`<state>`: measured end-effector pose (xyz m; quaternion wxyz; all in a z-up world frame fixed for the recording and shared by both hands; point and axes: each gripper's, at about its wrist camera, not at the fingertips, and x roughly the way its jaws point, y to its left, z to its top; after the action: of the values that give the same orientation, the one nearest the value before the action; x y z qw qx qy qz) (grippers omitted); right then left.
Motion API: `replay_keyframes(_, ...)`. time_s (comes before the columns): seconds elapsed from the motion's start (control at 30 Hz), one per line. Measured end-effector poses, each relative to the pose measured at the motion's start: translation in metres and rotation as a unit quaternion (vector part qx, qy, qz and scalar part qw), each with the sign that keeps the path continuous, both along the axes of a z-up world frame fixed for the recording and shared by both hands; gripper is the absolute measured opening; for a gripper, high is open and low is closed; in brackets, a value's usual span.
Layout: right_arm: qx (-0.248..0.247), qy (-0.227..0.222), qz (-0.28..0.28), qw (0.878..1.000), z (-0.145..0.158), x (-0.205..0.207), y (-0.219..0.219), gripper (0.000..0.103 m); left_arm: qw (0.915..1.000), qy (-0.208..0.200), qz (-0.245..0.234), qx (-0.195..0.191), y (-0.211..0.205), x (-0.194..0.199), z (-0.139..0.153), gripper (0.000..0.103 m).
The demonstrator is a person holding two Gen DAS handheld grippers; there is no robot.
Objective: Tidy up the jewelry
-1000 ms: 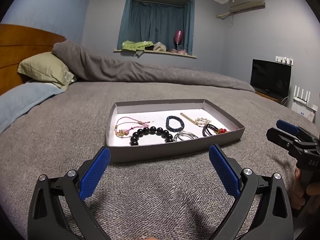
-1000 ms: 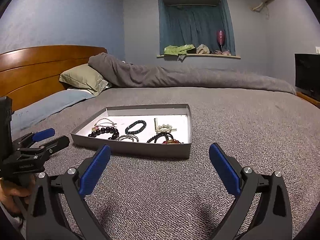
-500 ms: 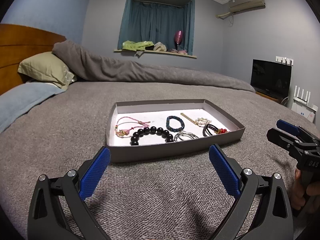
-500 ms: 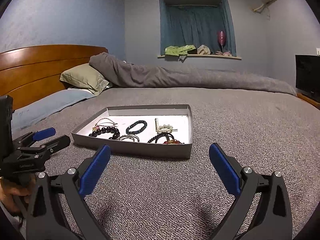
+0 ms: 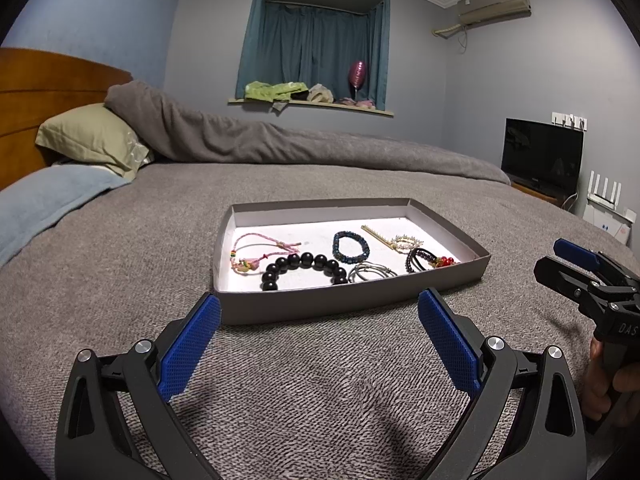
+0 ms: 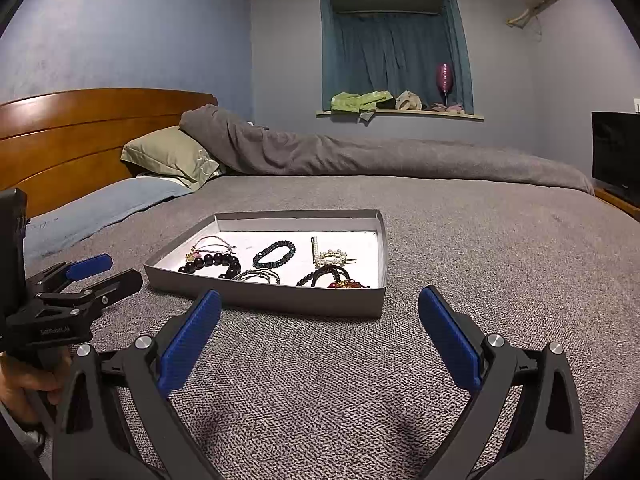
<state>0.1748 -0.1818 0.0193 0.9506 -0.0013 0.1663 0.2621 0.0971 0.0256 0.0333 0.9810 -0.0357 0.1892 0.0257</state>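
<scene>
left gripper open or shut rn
Open. In its own wrist view the left gripper has its two blue pads spread wide apart with only bare grey bedspread between them, short of the tray.

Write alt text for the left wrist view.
A shallow grey tray of bracelets and a hair clip sits on a grey bed, beyond the open left hand-held gripper. The right hand-held gripper shows at the right edge.

A shallow grey tray [image 5: 348, 304] lay flat on the bed, holding bracelets — black beads [image 5: 304, 264], blue beads [image 5: 351, 246], pink cord [image 5: 256, 252], perhaps wire bangles [image 5: 370, 271].
</scene>
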Motion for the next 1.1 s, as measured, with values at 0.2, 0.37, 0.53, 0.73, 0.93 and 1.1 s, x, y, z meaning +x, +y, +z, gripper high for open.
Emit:
replay_keyframes(0.2,0.0,0.0,0.0,1.0,0.0,0.0001,0.0001,0.098,1.0,-0.001,0.0,0.001,-0.0002,-0.0003,0.0001,0.098)
replay_keyframes(0.37,0.0,0.0,0.0,1.0,0.0,0.0001,0.0003,0.098,1.0,0.0,0.0,0.003,-0.0004,0.0,-0.0002,0.098)
replay_keyframes(0.53,0.0,0.0,0.0,1.0,0.0001,-0.0001,0.0001,0.098,1.0,0.0,0.0,0.003,-0.0003,0.0,-0.0001,0.098)
replay_keyframes(0.73,0.0,0.0,0.0,1.0,0.0001,-0.0002,0.0004,0.098,1.0,-0.002,-0.001,0.003,-0.0005,-0.0004,0.0001,0.098)
replay_keyframes(0.93,-0.001,-0.001,0.0,1.0,0.0002,-0.0003,0.0005,0.098,1.0,-0.002,-0.001,0.005,-0.0007,-0.0004,0.0004,0.098)
replay_keyframes(1.1,-0.001,-0.001,0.0,1.0,-0.0001,-0.0002,0.0016,0.098,1.0,0.001,0.0,0.004,-0.0008,-0.0006,0.0003,0.098)
